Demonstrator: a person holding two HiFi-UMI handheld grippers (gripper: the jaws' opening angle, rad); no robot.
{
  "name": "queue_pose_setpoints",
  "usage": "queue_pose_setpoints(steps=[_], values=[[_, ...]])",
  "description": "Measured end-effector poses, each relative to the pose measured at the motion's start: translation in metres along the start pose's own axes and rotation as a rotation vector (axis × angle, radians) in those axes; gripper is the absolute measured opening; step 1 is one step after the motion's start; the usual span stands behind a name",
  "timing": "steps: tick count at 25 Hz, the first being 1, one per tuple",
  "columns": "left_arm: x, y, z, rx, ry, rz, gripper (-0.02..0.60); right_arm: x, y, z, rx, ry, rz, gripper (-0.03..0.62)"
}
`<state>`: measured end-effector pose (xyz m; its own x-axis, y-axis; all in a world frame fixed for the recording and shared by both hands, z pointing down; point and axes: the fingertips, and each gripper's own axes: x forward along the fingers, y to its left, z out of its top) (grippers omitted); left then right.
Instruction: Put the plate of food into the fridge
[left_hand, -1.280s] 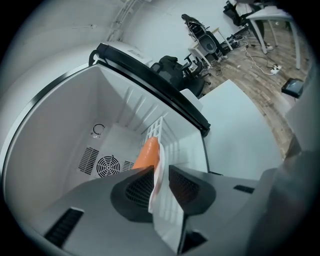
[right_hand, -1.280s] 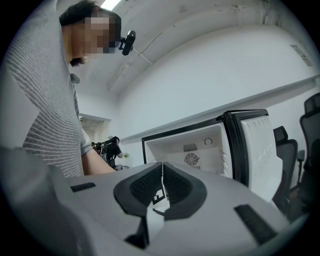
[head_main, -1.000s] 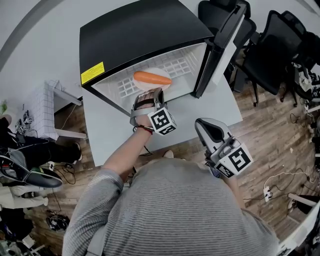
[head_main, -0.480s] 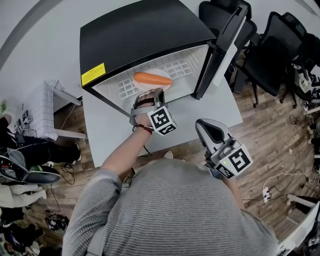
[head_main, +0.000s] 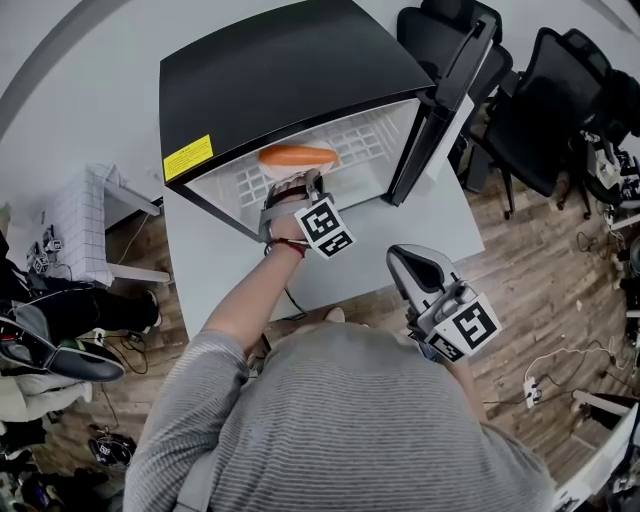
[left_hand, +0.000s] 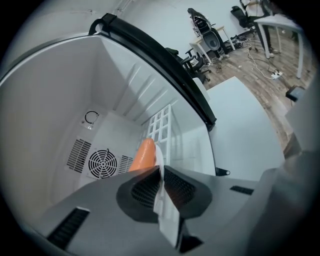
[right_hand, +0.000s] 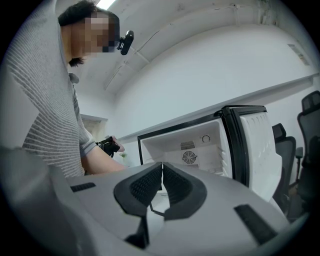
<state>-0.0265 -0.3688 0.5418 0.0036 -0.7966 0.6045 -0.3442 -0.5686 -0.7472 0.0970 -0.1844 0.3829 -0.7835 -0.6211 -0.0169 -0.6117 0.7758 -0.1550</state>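
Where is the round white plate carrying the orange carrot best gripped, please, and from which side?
Pinch the thin near rim of the round white plate, coming through the open front of the black fridge: the orange carrot covers its middle, leaving only the flat edge free. The left claw, whose jaws have just been closing, holds it there.

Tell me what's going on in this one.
A person is putting a white plate with a carrot on it into an open mini fridge that stands on a table. The left gripper grips the plate's rim; its jaws have just been closing on it. It holds the plate inside the fridge compartment, and whether the plate rests on the shelf cannot be told. The right gripper hangs back in front of the fridge, jaws together and empty.
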Motion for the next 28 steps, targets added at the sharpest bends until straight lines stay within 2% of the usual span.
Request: queue_pose_setpoints(steps=[8, 19, 22, 28], values=[[0.018, 0.017, -0.005, -0.021, 0.023, -0.002, 0.035, 0.011, 0.006, -0.002, 0.003, 0.012, 0.020, 0.014], [0.027, 0.025, -0.005, -0.034, 0.011, 0.017, 0.037, 0.017, 0.006, -0.002, 0.002, 0.018, 0.017, 0.015], [0.025, 0.025, -0.004, -0.031, -0.007, 0.046, 0.037, 0.016, 0.004, -0.002, 0.003, 0.019, 0.011, 0.014], [0.013, 0.020, 0.007, -0.076, -0.071, 0.032, 0.058, 0.014, 0.001, -0.001, 0.002, 0.016, 0.010, 0.014]])
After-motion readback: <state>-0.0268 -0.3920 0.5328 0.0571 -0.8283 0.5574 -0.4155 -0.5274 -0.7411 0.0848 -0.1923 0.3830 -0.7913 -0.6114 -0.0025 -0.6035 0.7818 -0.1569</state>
